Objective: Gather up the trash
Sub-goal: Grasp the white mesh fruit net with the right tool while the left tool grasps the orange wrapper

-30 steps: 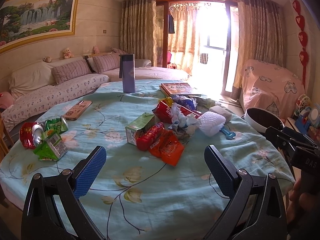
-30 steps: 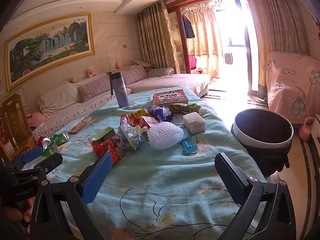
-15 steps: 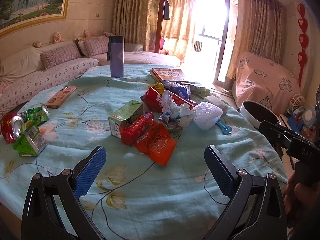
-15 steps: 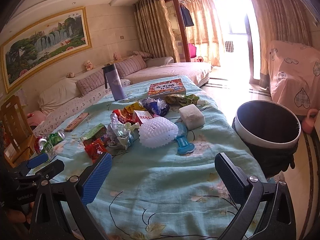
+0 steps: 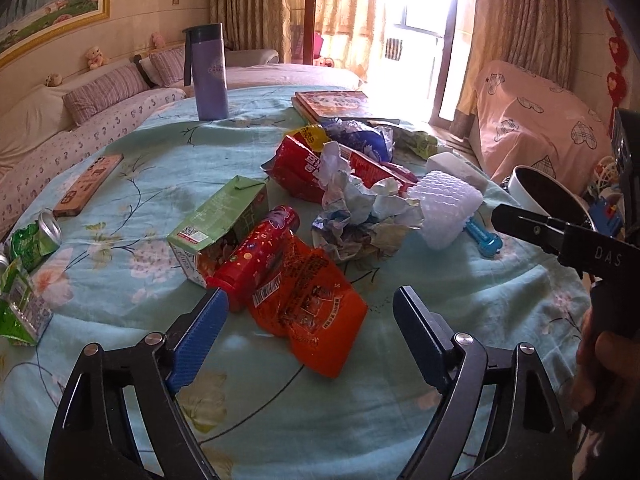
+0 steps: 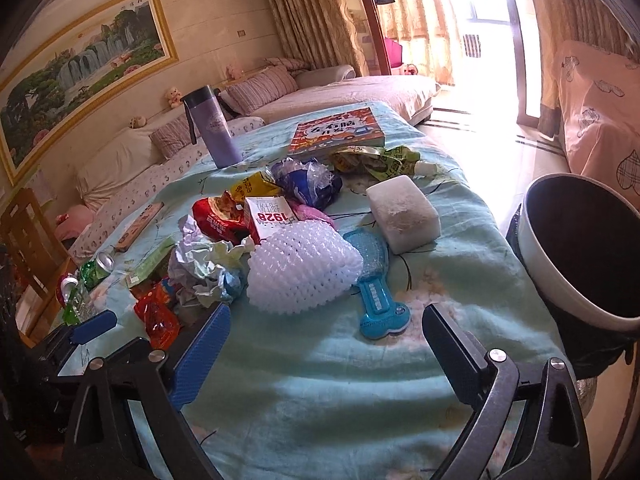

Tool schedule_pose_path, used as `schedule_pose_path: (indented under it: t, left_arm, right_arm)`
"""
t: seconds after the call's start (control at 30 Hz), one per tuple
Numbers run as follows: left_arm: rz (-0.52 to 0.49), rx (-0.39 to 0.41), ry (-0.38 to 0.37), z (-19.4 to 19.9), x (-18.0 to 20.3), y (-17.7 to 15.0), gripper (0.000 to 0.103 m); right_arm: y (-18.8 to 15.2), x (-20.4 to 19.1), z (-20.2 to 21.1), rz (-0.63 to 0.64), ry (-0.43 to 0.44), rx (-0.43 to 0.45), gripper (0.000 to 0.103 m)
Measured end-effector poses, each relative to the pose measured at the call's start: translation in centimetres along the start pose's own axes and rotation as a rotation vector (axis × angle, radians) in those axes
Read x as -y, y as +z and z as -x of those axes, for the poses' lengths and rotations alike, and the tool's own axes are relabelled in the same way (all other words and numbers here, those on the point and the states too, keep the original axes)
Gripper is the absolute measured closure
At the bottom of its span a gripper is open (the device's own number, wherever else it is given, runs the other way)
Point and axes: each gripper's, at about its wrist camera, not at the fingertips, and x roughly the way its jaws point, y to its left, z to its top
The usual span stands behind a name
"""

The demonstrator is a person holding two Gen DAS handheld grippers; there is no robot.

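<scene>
Low in the left wrist frame, my left gripper [image 5: 310,326] stands wide, its jaws closing, nothing pressed by either pad. Items entered from this view:
- Orange snack pouch [image 5: 310,300], lower centre, lying partly between my fingers on the blue floral tablecloth [image 5: 132,184].
- Red tube-shaped packet [image 5: 256,254], touching the pouch, its near end just beside my left finger [image 5: 200,334].
- Green carton [image 5: 218,222], left of centre, against the red packet.
- Crumpled paper [image 5: 360,208], centre; white foam net [image 5: 446,208] just right of it.
- Crushed cans [image 5: 36,234] and a second green carton at the left edge.
- Purple flask [image 5: 210,72], upper left, upright; book [image 5: 334,105] at upper centre.
- Bin [image 5: 548,196], right edge, partly hidden by my other tool.

Low in the right wrist frame, my right gripper [image 6: 326,336] is wide too, jaws closing, with only cloth between them.
- Foam net [image 6: 300,268], centre, just beyond my fingertips.
- Blue bone-shaped item [image 6: 378,300], touching the net's right side.
- White foam block [image 6: 402,214], right of centre.
- Wrappers heaped at upper centre; how many, I cannot tell.
- Dark bin [image 6: 588,248], right edge, beside the table.
</scene>
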Motion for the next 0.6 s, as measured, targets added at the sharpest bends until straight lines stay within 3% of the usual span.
schedule_pose_path:
  t: [0.17, 0.27, 0.33, 0.37, 0.43, 0.53, 0.6]
  left_arm:
    - [0.007, -0.046, 0.003, -1.8, -0.4, 0.2, 0.021]
    - [-0.004, -0.076, -0.020, -2.8, 0.0, 0.1, 0.041]
    - [-0.019, -0.079, -0.012, -3.1, 0.2, -0.2, 0.054]
    - [-0.029, -0.073, -0.007, -3.0, 0.4, -0.2, 0.059]
    - [-0.030, -0.073, -0.023, -2.8, 0.5, -0.2, 0.081]
    - [-0.016, -0.065, -0.061, -2.4, 0.3, 0.1, 0.096]
    - [-0.014, -0.057, -0.088, -1.7, 0.6, 0.3, 0.098]
  right_arm:
    - [1.6, 0.1, -3.2, -0.005, 0.028, -0.047, 0.011]
    - [2.0, 0.2, -5.0, -0.013, 0.055, -0.082, 0.025]
    - [2.0, 0.3, -5.6, -0.024, 0.081, -0.106, 0.060]
    - [1.9, 0.2, -5.7, -0.023, 0.078, -0.108, 0.068]
    - [1.7, 0.2, -5.6, -0.016, 0.081, -0.099, 0.089]
    - [1.3, 0.2, -4.4, -0.010, 0.091, -0.078, 0.090]
    - [1.2, 0.2, -3.5, -0.005, 0.093, -0.060, 0.090]
